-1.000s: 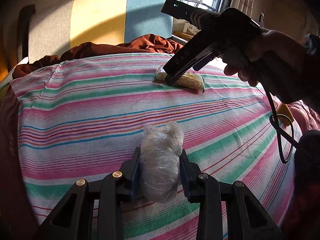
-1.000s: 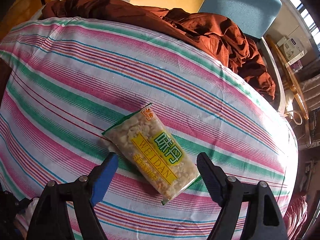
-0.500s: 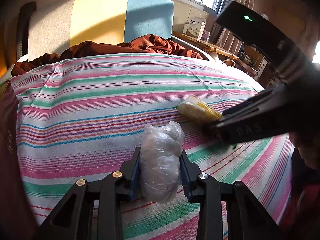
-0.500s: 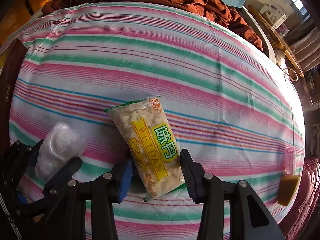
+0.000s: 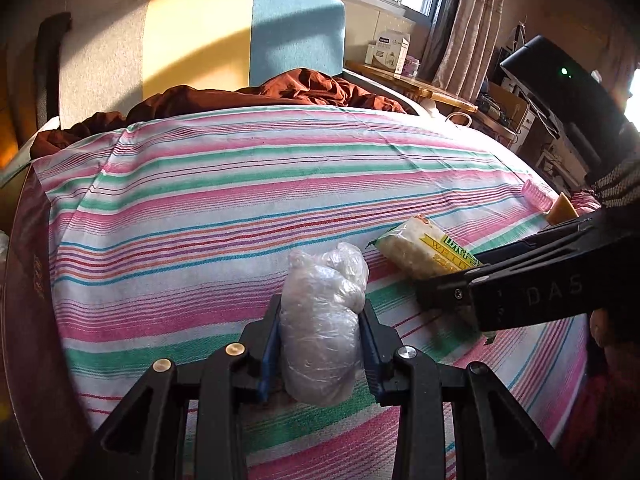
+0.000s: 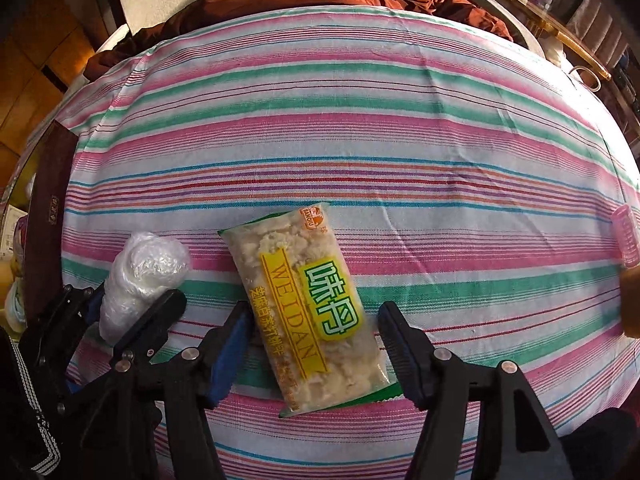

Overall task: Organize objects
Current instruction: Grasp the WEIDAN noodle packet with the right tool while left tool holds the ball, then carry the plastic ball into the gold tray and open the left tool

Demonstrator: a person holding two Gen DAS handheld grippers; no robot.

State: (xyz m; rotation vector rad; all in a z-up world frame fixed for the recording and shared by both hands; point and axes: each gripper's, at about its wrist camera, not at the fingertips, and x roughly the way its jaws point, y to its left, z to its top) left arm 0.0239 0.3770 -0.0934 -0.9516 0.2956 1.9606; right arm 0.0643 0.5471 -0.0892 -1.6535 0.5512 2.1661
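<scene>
My left gripper point(image 5: 320, 316) is shut on a clear plastic-wrapped bundle point(image 5: 322, 320) and holds it over the striped cloth point(image 5: 240, 208); the bundle also shows in the right wrist view point(image 6: 140, 276), at the left. A yellow-and-green snack packet point(image 6: 312, 304) lies flat on the cloth. My right gripper point(image 6: 316, 320) is open, its fingers on either side of the packet and apart from it. The packet shows in the left wrist view point(image 5: 420, 252), partly hidden behind the right gripper point(image 5: 432, 296).
A pink hair roller point(image 6: 626, 236) and an orange block point(image 5: 562, 210) lie at the cloth's right edge. A brown blanket point(image 5: 280, 92) is bunched at the far side before a yellow-and-blue headboard point(image 5: 240, 40). A side table with boxes point(image 5: 392, 50) stands at the back right.
My right gripper closed on the packet, dragged it toward the near side beside the left gripper, then opened. My left gripper keeps holding the bundle.
</scene>
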